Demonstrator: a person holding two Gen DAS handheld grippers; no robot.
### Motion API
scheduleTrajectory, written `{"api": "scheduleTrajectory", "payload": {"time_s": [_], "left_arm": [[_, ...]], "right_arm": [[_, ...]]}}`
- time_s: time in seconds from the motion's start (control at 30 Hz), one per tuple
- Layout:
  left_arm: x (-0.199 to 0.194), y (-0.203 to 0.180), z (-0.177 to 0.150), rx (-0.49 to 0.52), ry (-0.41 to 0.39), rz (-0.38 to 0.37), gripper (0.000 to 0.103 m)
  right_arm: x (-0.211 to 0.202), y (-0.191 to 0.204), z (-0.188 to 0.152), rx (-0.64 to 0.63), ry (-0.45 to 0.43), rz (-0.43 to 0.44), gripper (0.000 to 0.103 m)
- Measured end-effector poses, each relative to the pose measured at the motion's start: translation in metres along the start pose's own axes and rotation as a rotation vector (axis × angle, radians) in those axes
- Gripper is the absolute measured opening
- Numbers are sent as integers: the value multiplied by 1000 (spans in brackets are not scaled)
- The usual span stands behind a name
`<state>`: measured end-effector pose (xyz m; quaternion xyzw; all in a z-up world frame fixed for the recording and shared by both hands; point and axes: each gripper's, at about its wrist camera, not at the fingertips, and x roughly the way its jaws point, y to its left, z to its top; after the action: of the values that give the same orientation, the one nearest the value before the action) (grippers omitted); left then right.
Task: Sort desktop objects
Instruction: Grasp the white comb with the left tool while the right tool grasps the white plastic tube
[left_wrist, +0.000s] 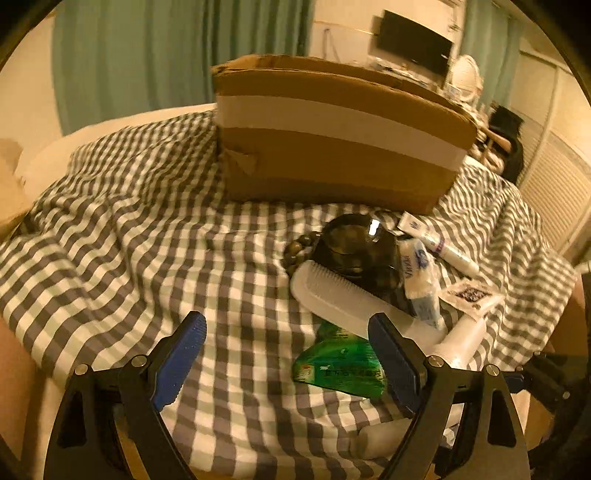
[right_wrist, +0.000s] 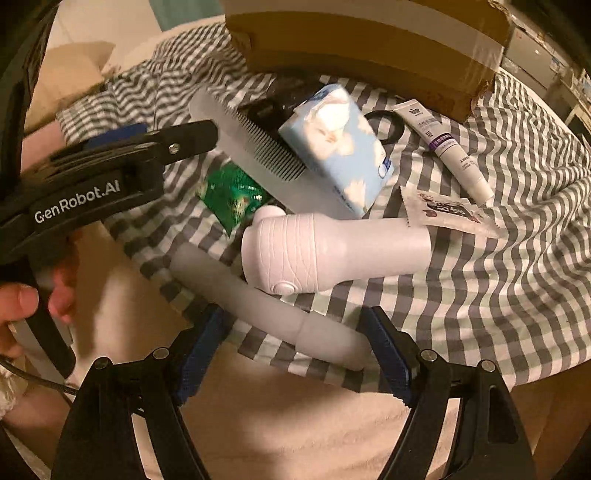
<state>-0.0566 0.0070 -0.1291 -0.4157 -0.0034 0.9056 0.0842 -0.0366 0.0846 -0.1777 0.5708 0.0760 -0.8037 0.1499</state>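
Desktop objects lie in a loose pile on a grey-and-white checked cloth (right_wrist: 498, 280): white comb (right_wrist: 255, 147) tilted across a green packet (right_wrist: 229, 195); light-blue tissue pack (right_wrist: 343, 155) with cloud print leaning on the comb; white ribbed bottle (right_wrist: 332, 251) on its side, a grey tube-shaped piece (right_wrist: 266, 306) just beside it toward the camera; white tube with purple band (right_wrist: 450, 151) and a flat sachet (right_wrist: 447, 212) to the right; dark rounded thing and bead string (left_wrist: 299, 251) behind the comb, too dim to identify; cardboard box (left_wrist: 332, 136) with pale tape band stands behind the pile, close to it; cloth left of the pile is bare and rumpled, its near edge dropping onto a beige surface; left gripper (left_wrist: 288, 362) spread wide over the green packet, pinching nothing; right gripper (right_wrist: 291, 354) spread, the grey piece's end between its fingers, contact unclear; "GenRobot.AI" readable on the left tool body; tissue pack lettering and tube print too blurred to read
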Motion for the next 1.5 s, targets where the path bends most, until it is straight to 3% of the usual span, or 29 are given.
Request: {"api": "scheduleTrajectory", "payload": {"time_s": [0.1,0.2,0.3,0.37,0.47,0.57,0.7,0.87,1.1,1.2,1.33,1.37,1.47,1.5], "left_arm": [[8,-5,0,31,4,-24,92],[16,-6,2,35,11,-61,92],[21,-5,4,21,1,-103,92],[22,-4,7,16,-16,-138,90],[26,-7,10,45,-9,-176,54],[26,-6,11,39,-12,-224,39],[21,4,15,-35,-16,-254,26],[0,9,19,-76,-49,-278,18],[-33,1,31,-19,-144,-214,14],[-42,-4,35,27,-181,-198,13],[-39,-5,35,37,-164,-199,12],[-37,-4,34,36,-157,-198,12],[-32,-4,29,27,-133,-200,12],[-31,-4,28,28,-133,-198,12]], "right_arm": [[0,8,-3,-64,15,-52,53],[-5,12,-6,-98,13,-59,28],[-15,18,-12,-134,1,-50,12],[-26,18,-15,-135,-17,-43,11],[-46,9,-18,-96,-68,-9,10],[-66,-1,-18,-44,-125,5,9],[-82,-19,-18,39,-179,6,9],[-97,-27,4,98,-244,40,9],[-120,-48,9,168,-358,61,3],[-117,-49,11,166,-339,87,3],[-99,-37,11,111,-272,127,3],[-88,-29,11,78,-227,137,6],[-60,-4,6,-25,-106,152,35],[-55,3,3,-57,-86,144,38]]}}
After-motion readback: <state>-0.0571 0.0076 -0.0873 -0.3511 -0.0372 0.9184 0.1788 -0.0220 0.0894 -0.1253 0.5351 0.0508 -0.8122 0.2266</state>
